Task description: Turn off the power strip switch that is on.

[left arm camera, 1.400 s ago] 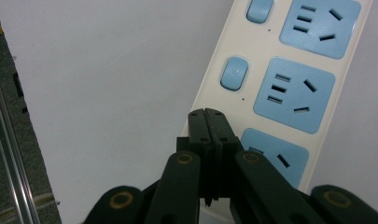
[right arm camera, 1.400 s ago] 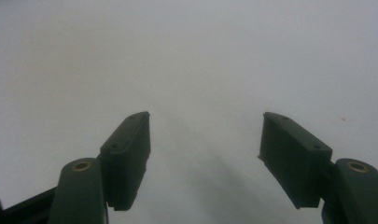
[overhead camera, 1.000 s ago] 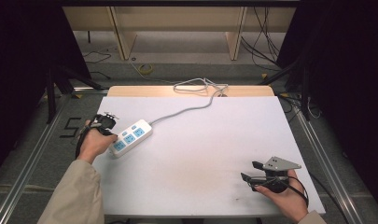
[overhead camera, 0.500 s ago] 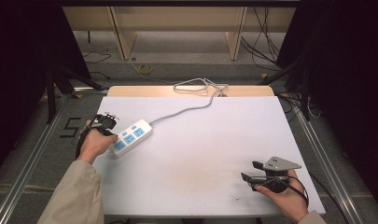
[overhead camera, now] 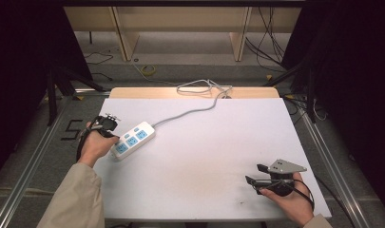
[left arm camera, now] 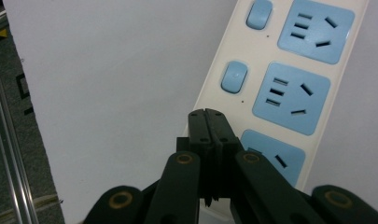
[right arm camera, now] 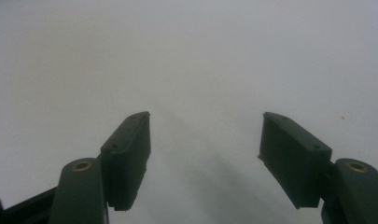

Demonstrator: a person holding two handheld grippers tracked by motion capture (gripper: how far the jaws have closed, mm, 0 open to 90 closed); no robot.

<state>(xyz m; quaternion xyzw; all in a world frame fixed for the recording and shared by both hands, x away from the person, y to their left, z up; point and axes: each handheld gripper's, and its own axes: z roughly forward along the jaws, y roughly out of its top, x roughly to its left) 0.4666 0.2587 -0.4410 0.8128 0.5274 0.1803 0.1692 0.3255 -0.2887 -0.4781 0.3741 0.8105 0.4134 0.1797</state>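
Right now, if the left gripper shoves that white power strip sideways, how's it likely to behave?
The power strip looks like a rigid, flat plastic bar, so it would probably slide, not tip or roll. Its grey cord trails to the table's far edge and may drag, pivoting that end. The shut left gripper sits at one end, so it likely swivels.

We see a white plastic power strip (overhead camera: 132, 139) w/ light-blue socket faces (left arm camera: 291, 97) & light-blue oval switches (left arm camera: 234, 76), dark slots in each face. Its round cord (overhead camera: 190, 112) is pale grey. The flat table top (overhead camera: 218, 156) is plain white w/ faint grey smudges; far edge strip is light wood-tan. Left gripper (left arm camera: 208, 125) is matte black w/ brass-coloured pivot rings; right gripper (right arm camera: 206, 144) is black too, w/ a grey three-cornered plate (overhead camera: 287, 166). Sleeve (overhead camera: 76, 199) is beige.
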